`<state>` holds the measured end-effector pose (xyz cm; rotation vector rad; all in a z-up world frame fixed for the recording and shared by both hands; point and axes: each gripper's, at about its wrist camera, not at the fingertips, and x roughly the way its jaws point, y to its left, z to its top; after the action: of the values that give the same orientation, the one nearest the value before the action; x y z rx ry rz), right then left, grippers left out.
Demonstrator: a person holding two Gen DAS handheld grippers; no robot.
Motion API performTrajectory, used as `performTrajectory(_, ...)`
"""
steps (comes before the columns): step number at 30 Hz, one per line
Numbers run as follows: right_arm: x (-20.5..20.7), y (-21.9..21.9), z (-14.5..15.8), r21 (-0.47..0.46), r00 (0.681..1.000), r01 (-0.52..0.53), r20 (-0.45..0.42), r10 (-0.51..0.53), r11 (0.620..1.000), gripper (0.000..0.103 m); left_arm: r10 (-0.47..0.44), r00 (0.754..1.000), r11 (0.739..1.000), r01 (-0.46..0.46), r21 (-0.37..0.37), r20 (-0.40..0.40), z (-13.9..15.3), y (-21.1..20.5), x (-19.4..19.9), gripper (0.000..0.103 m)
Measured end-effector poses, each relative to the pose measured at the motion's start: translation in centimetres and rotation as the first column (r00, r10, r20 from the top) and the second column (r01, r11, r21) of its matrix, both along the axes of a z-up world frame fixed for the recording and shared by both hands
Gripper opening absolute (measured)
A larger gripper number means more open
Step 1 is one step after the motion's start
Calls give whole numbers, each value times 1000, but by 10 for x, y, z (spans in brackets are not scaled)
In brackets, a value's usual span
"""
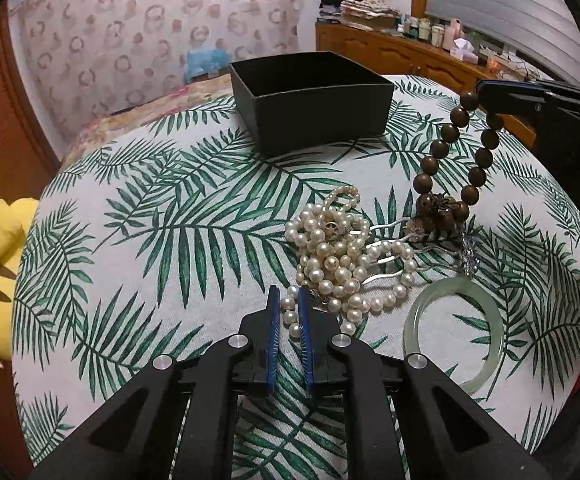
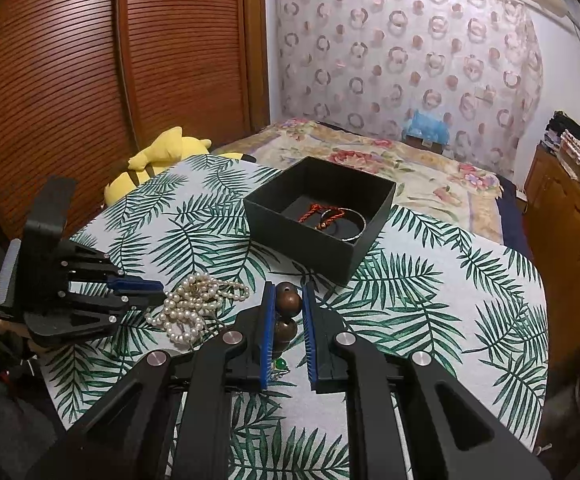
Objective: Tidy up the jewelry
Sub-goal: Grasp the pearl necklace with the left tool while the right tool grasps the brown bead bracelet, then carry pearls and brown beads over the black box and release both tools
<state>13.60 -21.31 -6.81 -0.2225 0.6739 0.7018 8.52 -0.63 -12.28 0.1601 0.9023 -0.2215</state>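
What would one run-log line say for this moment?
left gripper: shut on pearl necklace | right gripper: shut on wooden bead bracelet, lifted | black box: holds bangle, red cord | jade bangle: on cloth

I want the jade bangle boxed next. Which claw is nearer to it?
Left. The left claw grips the pearl strand right beside the jade bangle; the right claw is raised above, holding the wooden bead bracelet.
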Motion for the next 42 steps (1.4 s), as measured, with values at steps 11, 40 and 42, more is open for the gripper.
performTrajectory(11,-1,-4,-1,1,1000,11,-1,-11,1000,15,2,998,997,3,-73,66,23,5,-7,6)
performTrajectory(40,8,-5,50,38,997,19,76,-22,999,15,-20,913,992,68,-105,407,185,-5,-3,6)
performTrajectory(42,10,-4,53,40,997,16,81,-19,999,15,-20,909,992,70,-105,416,191,-5,1,6)
